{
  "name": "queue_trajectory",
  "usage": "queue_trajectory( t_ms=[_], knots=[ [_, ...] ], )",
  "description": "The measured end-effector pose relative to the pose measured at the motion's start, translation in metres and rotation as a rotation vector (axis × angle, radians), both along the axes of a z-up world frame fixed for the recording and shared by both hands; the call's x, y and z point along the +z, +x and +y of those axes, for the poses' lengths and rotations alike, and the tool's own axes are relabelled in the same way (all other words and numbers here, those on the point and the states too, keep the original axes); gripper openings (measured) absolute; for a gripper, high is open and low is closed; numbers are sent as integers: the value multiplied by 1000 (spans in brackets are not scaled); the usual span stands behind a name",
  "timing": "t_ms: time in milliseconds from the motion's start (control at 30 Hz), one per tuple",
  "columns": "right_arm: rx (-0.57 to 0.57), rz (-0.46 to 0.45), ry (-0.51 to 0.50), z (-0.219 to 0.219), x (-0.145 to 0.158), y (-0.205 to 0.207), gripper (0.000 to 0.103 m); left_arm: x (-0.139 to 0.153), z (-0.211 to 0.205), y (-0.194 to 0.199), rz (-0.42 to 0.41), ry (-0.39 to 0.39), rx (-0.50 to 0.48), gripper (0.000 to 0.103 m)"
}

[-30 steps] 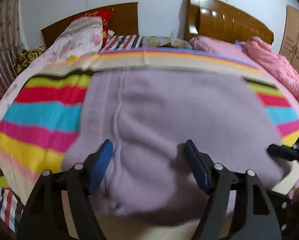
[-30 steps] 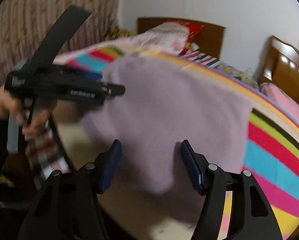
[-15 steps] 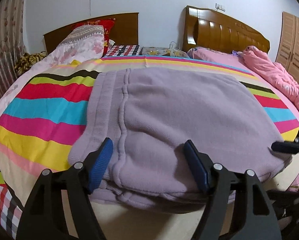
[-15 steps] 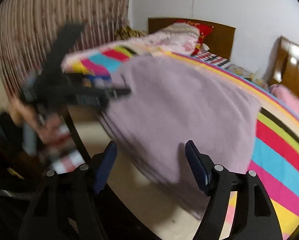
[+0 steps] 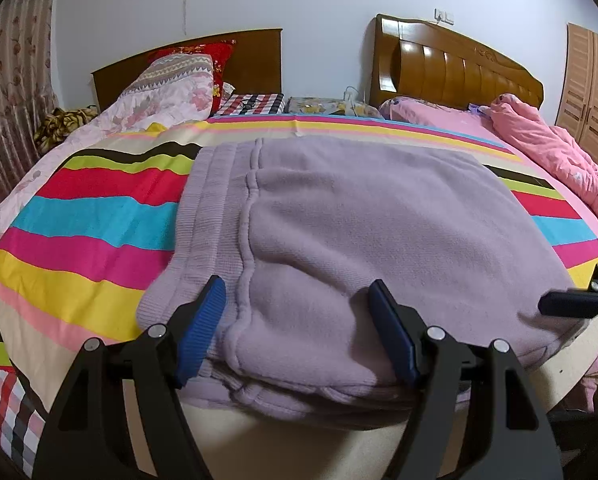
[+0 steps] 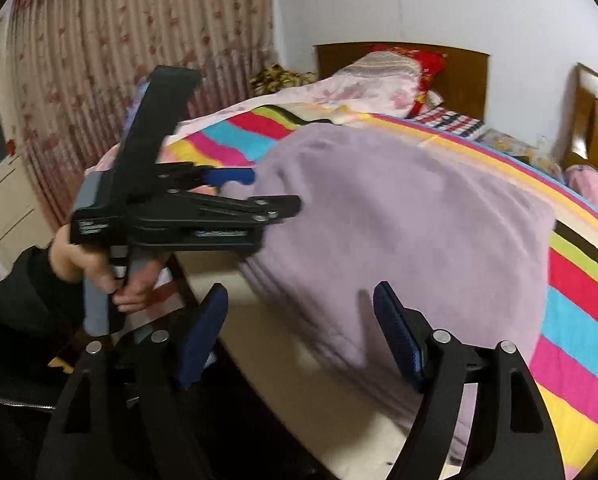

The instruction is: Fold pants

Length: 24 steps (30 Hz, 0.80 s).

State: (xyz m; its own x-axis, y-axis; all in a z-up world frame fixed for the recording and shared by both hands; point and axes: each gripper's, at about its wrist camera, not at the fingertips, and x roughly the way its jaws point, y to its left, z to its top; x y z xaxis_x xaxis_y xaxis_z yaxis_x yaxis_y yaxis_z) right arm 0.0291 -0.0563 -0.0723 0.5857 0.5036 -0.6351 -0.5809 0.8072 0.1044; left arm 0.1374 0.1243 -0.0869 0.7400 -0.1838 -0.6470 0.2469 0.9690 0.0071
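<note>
**Folded pants at the bed's near edge, both grippers wide**

Here, through my left wrist camera, the lilac fleece pants [image 5: 363, 240] lie folded into a thick stack on the striped blanket [image 5: 83, 236], their ribbed waistband [image 5: 203, 216] along the left side and their near edge at the foot of the bed. My left gripper [image 5: 297, 328] stands with its jaws wide apart, the blue pads [image 5: 203, 324] low over the near folded edge and pressing nothing. At the far right, the tip of my right gripper [image 5: 571, 302] pokes in beside the stack's corner. Two wooden headboards [image 5: 451, 68], a floral pillow [image 5: 167, 92] and a pink quilt [image 5: 547, 156] sit beyond.

From my right wrist camera, the right gripper's jaws have just been opening; they now stand wide, framing the pants' near corner [image 6: 399, 248] without squeezing it. To the left, my hand [image 6: 99, 268] grips the handle of the left gripper [image 6: 259, 192], which reaches toward the stack's edge. Small pale lettering shows on that gripper's body, too blurred to read. A flowered curtain [image 6: 119, 60] hangs behind.
</note>
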Motion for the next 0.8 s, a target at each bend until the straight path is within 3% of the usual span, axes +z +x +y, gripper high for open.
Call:
queue_trajectory(
  t_ms=[100,233,300,367,567,700,800],
  knots=[
    [11,31,-27,6,-12,0,77,0,-2,-1,-4,11,1,73],
    [36,59,16,1,3,-2,78,0,-3,-1,-5,11,2,73],
    [-26,21,34,-13,8,-2,77,0,-2,-1,-6,12,2,73],
    [-65,67,44,-24,0,4,78,0,-2,-1,-9,16,2,73],
    [-16,111,58,-31,-3,-1,79,2,-6,1,-9,38,13,74],
    [9,93,118,-45,17,-4,78,27,-14,-3,5,21,26,80],
    [-16,46,193,-65,32,0,80,56,-26,-9,-83,-3,-27,87]
  ],
)
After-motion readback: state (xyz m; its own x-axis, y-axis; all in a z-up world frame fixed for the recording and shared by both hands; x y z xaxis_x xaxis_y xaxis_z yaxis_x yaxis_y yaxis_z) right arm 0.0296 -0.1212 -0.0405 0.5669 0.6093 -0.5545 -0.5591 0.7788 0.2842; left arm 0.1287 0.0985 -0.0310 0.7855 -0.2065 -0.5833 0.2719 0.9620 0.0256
